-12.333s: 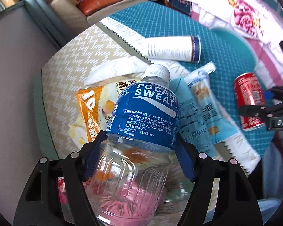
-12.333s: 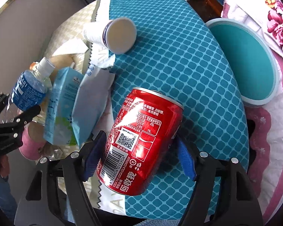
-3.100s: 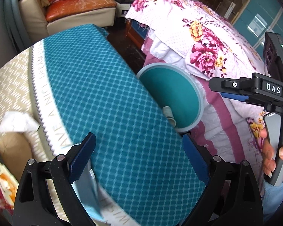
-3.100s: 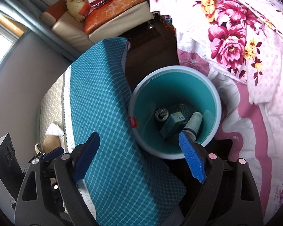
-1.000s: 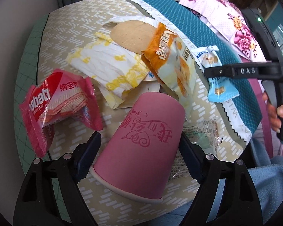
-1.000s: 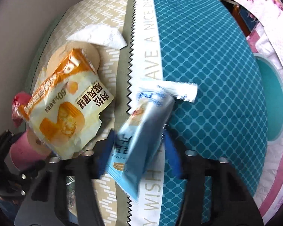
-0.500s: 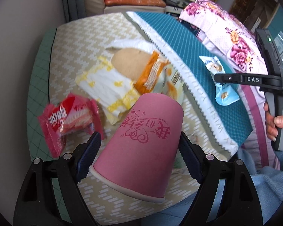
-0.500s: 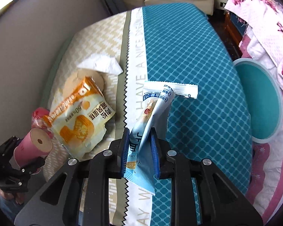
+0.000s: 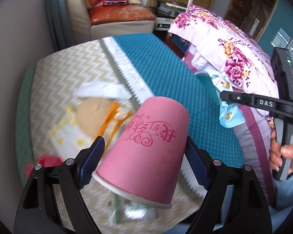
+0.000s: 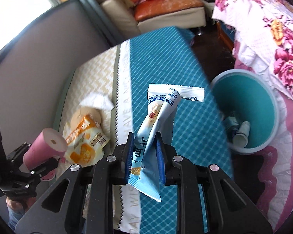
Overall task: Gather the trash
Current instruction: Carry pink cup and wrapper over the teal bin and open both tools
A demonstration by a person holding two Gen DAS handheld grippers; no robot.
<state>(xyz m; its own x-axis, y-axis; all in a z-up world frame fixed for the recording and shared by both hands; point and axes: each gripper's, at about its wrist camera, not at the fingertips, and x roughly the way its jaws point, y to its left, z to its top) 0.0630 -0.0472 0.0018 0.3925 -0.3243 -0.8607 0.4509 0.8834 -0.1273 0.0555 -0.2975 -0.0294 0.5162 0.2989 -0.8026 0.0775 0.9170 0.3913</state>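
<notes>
Lifted off table: pink cup [image 9: 146,148] clamped in left hand-held gripper [image 9: 144,156]; right hand-held gripper [image 10: 144,156] pinches blue wrapper [image 10: 156,128].

Bright daylight from an upper-left window [image 10: 23,17] — fisheye-bent edges, motion-blurred tabletop [image 9: 54,89].

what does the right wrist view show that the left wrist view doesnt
Only the right wrist view shows inside the teal bin, where a pale cup lies, and the window. Only the left wrist view shows the red wrapper and the hand holding the right gripper. Both show the pink cup in the left gripper, the blue wrapper, the orange packet and the sofa.
</notes>
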